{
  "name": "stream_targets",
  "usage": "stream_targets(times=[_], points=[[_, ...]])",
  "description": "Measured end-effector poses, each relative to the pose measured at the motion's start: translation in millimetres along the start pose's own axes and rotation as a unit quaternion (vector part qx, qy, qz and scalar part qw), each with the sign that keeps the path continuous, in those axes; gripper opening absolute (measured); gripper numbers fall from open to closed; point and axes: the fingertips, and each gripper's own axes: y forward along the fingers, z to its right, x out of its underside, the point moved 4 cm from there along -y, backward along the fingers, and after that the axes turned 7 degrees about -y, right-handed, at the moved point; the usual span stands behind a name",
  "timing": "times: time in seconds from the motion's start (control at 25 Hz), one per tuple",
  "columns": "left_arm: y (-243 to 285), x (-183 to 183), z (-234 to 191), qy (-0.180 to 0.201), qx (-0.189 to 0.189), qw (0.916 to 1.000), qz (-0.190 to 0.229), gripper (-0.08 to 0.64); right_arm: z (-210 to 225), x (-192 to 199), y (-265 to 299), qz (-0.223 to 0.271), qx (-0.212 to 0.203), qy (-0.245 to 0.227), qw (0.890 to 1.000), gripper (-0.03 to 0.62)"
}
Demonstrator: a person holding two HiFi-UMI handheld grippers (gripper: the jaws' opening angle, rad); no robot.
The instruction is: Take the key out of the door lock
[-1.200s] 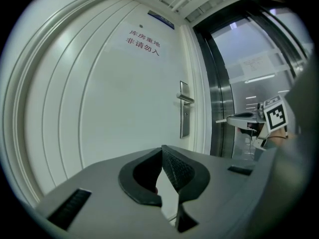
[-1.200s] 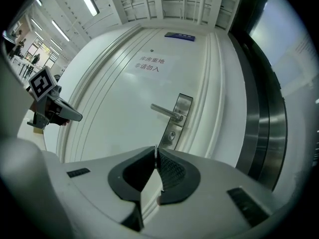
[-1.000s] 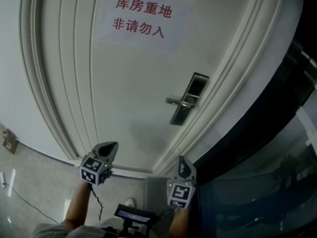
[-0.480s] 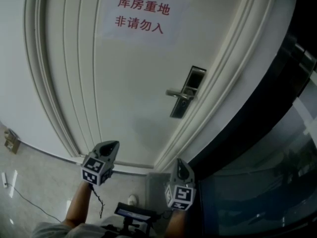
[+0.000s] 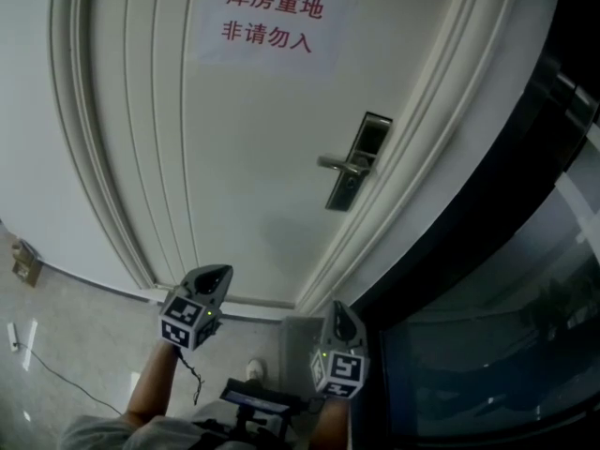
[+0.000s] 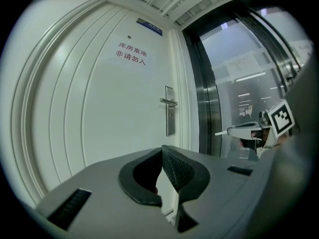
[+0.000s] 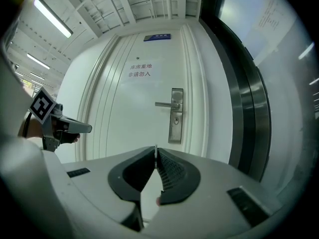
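The white door (image 5: pixel 244 157) carries a silver lock plate (image 5: pixel 357 160) with a lever handle (image 5: pixel 337 165) at its right edge. The right gripper view shows the same lock plate (image 7: pixel 176 116) with a small keyhole (image 7: pixel 175 121) under the handle; a key is too small to make out. My left gripper (image 5: pixel 216 274) and right gripper (image 5: pixel 337 309) hang low, well short of the door and below the lock. Both are shut with nothing between the jaws, as seen in the left gripper (image 6: pixel 161 149) and right gripper (image 7: pixel 156 149) views.
A paper sign with red characters (image 5: pixel 272 22) is stuck high on the door. A dark metal frame and glass wall (image 5: pixel 487 251) run along the door's right side. A wall socket (image 5: pixel 23 262) and a thin cable (image 5: pixel 56 378) lie at lower left.
The head view has shifted slightly, so the door and lock sit a little higher. Both grippers stay low, shut, in nearly the same place.
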Motion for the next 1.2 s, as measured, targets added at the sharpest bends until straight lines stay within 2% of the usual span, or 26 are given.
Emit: stream_targets(times=[0.64, 0.8, 1.2], points=[[2, 2, -5, -0.006, -0.007, 1.0, -0.002, 0.008, 0, -11, 5, 0.008, 0.004, 0.002, 1.0, 0.021], [1, 2, -6, -0.007, -0.009, 0.9999, -0.003, 0.008, 1, -6, 6, 0.002, -0.001, -0.016, 1.0, 0.021], [1, 3, -3, -0.007, -0.004, 1.0, -0.004, 0.008, 0, -6, 4, 0.006, 0.001, -0.004, 1.0, 0.021]])
